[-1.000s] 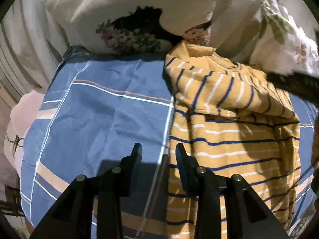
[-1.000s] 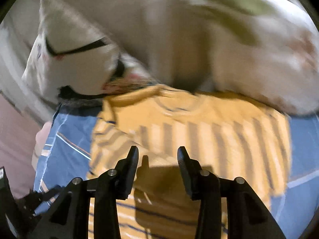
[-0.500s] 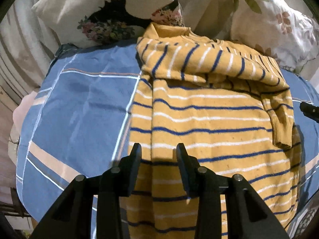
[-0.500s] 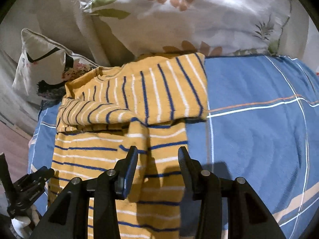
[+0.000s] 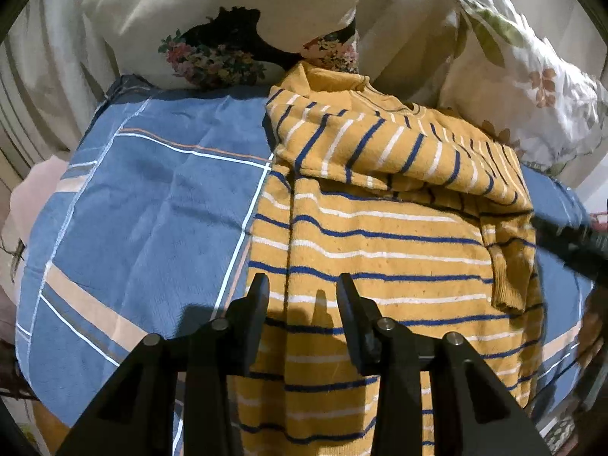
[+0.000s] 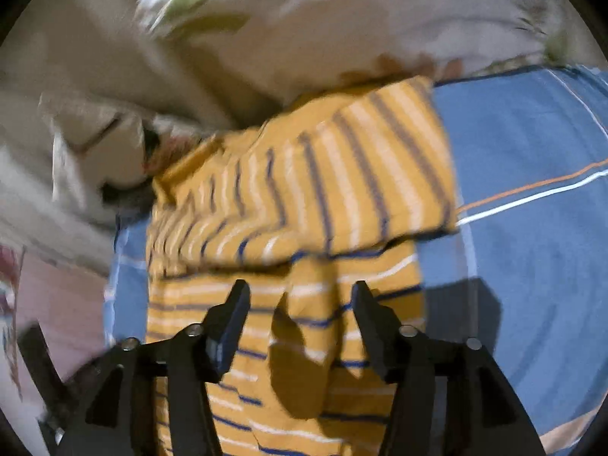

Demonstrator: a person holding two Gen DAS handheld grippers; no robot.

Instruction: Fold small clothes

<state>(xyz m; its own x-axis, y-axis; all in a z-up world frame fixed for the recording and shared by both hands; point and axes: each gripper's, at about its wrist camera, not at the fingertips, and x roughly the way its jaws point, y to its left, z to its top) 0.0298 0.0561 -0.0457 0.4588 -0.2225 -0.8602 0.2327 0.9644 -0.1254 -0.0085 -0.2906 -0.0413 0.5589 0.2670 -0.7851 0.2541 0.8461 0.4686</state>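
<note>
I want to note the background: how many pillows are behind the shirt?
2: a floral pillow behind the striped shirt, leaf-print pillow beside it; more may be hidden.

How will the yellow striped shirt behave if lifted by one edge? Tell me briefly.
The yellow striped shirt is probably floppy: its folded-over sleeve sags in soft creases. It likely is light, lying thin on the blue bedsheet. The knit looks grippy rather than slippery.

The striped sweater (image 5: 380, 235) looks a nubbly matt knit (slightly pilled); the blue bedsheet (image 5: 152, 205) is smoother woven cloth.
</note>
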